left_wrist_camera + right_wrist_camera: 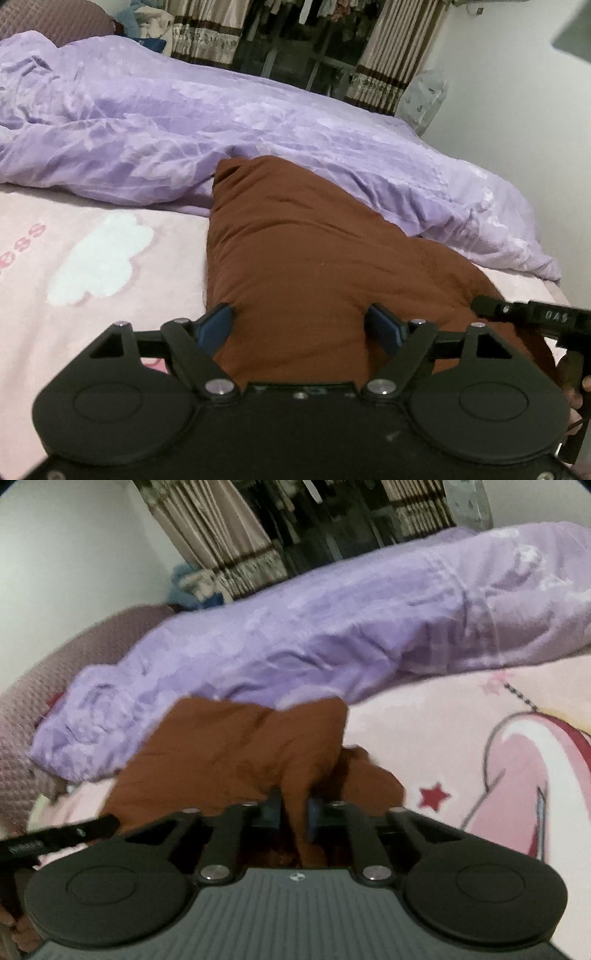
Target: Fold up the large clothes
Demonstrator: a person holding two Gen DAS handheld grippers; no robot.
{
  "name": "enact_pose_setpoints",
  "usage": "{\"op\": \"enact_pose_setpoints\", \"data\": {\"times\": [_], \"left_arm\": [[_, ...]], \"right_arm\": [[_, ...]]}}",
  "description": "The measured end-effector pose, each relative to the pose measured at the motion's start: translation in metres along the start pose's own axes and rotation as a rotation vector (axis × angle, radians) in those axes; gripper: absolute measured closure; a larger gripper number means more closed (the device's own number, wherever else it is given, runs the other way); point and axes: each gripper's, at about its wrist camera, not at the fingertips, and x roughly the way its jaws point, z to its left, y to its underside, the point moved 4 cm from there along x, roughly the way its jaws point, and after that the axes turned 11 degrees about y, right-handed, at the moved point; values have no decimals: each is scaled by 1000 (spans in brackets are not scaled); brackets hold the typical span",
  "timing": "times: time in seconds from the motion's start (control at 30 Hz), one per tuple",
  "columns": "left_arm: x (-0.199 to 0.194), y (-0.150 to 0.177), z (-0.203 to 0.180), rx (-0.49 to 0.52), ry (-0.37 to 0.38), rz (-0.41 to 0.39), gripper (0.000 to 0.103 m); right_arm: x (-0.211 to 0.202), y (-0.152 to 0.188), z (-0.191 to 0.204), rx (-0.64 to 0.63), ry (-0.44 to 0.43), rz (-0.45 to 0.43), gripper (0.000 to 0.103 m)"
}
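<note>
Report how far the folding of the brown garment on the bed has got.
Done: the rust-brown fabric garment lies in one long narrowed strip on the pink printed bedsheet, so it looks at least partly folded. In hand: the right gripper pinches a raised fold of it; the left gripper stands open over it. Left: the crosswise folds.

Both rigs are matte black plastic with two big round discs at the base, angled link arms and shiny silver pivot screws. The left hand-held gripper (pixel 301 326) has blue pads (pixel 216 325); the right hand-held gripper (pixel 293 812) has a grey ribbed top plate (pixel 295 912).
</note>
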Motion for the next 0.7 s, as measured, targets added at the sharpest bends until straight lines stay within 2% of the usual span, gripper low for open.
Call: {"op": "enact_pose_setpoints", "data": {"times": [0.13, 0.23, 0.33, 0.47, 0.57, 0.63, 0.7], "left_arm": [[-8, -9, -10, 32, -15, -39, 27], [-1, -11, -16, 45, -39, -20, 27], [12, -5, -17, 58, -55, 7, 23], [18, 0, -21, 107, -85, 12, 22], [12, -3, -21, 85, -84, 9, 24], [0, -5, -25, 94, -71, -7, 26], [-17, -5, -35, 137, -73, -30, 26]], "right_arm": [[-13, -23, 17, -63, 25, -107, 94], [3, -27, 16, -63, 47, -75, 94], [31, -10, 3, -76, 113, -17, 94], [39, 3, -13, -1, 80, 4, 92], [28, 1, -9, -12, 89, -3, 81], [10, -3, -5, -25, 100, -38, 68], [-17, -5, 0, -42, 112, -87, 68]]}}
